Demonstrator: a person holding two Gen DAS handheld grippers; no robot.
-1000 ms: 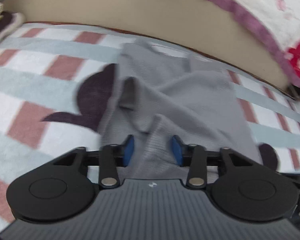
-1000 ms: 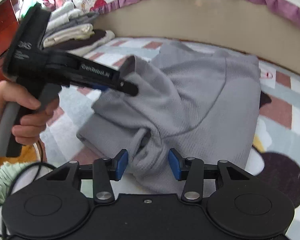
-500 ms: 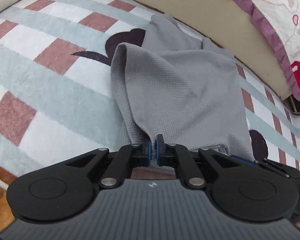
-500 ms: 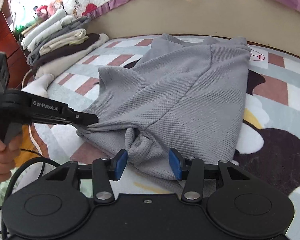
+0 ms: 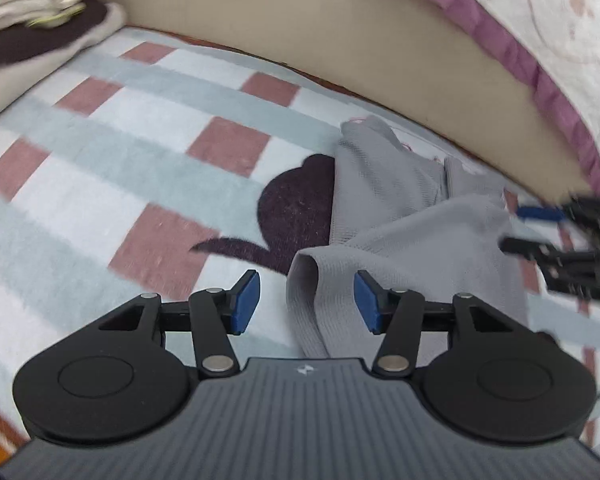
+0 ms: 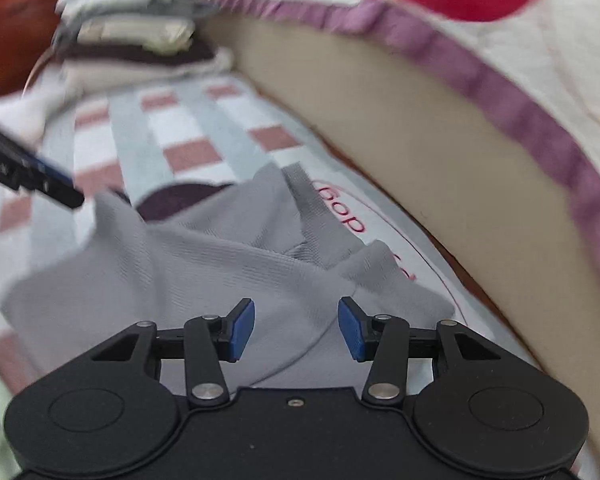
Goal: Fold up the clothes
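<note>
A grey knit garment (image 5: 412, 236) lies partly folded on a checked rug, with a folded edge standing up near me. My left gripper (image 5: 307, 300) is open, and that raised fold sits between its blue pads without being pinched. In the right wrist view the same grey garment (image 6: 204, 264) spreads under my right gripper (image 6: 296, 328), which is open above the cloth. The right gripper's fingers (image 5: 536, 216) show at the right edge of the left wrist view. The left gripper's fingertip (image 6: 60, 188) reaches in from the left in the right wrist view, beside a lifted corner.
The rug (image 5: 148, 132) has pink, white and pale blue checks and a dark shape (image 5: 296, 208). A stack of folded clothes (image 5: 28, 20) sits at the far left. A beige mattress side (image 5: 340, 48) under a purple-edged quilt (image 5: 532, 52) runs along the back.
The left gripper was shut on the garment's edge half a second ago and is now open, with the fold let go. Both grippers have swung toward the far side of the garment.
</note>
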